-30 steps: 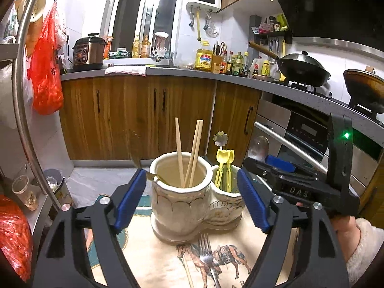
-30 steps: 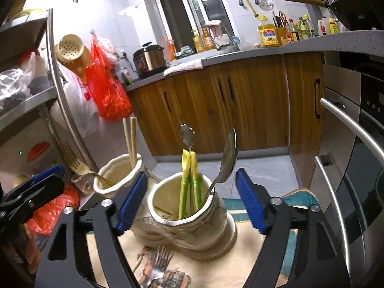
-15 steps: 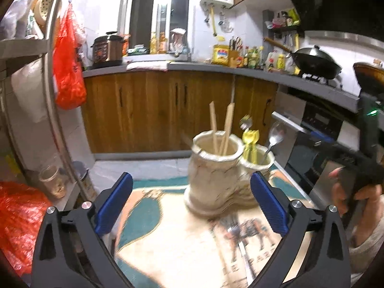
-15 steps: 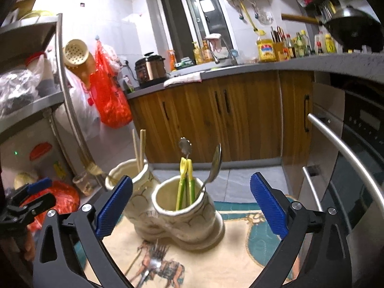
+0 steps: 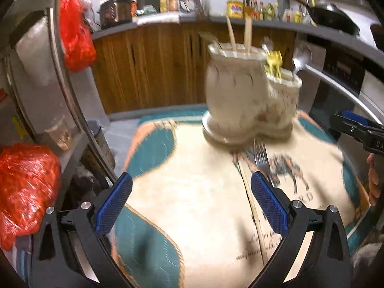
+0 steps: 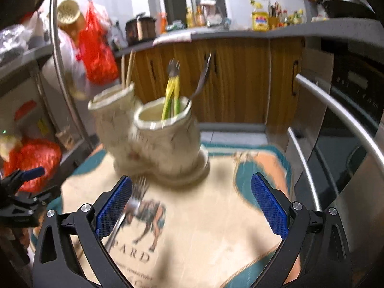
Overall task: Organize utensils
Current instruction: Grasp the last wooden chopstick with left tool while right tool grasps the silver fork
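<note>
Kitchen desk, patterned cloth (image 5: 206, 192). Two-cup ceramic holder (image 5: 240, 96) at 12 o'clock; fork (image 5: 260, 156) flat before it. Left claw (image 5: 189, 202) and right claw (image 6: 190, 202) just widened fully, both empty.

A cream, teal and orange printed mat (image 5: 192, 192) carries a cream two-pot ceramic utensil holder (image 5: 240, 100) and a loose metal fork (image 5: 261, 158).
</note>
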The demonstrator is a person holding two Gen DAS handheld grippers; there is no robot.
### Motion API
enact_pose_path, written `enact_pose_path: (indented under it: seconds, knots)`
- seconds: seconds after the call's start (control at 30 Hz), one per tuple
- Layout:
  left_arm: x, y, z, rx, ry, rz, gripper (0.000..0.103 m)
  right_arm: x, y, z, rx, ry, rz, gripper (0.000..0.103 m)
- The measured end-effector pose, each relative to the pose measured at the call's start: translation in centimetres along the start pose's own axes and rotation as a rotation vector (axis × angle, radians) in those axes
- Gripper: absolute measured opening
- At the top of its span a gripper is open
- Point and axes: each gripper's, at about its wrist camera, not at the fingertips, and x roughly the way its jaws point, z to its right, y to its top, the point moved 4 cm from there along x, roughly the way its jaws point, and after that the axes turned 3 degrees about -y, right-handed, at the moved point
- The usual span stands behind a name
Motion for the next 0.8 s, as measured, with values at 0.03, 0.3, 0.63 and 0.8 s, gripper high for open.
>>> enact_pose_path:
  seconds: [0.03,0.3,0.63,0.8]
  knots:
    - [0.3,-0.3,0.3,0.000,-0.011,-0.013,0.097,0.2,-0.5,-0.3,-0.011,0.006,-0.020,0.098]
    - [2.2,-3.2,2.7,0.029,-0.088,-0.139,0.097,1.2,-4.4,-2.0,-0.057,0.055,-0.145,0.098]
    - [3.2,-3.9,5.4,0.098,-0.177,-0.191,0.047,1.5,-4.9,-3.8,-0.096,0.084,-0.195,0.080]
    - [3.1,-4.3,5.7,0.122,-0.184,-0.188,0.024,2.2,-5.5,-5.1,-0.095,0.137,-0.264,0.055]
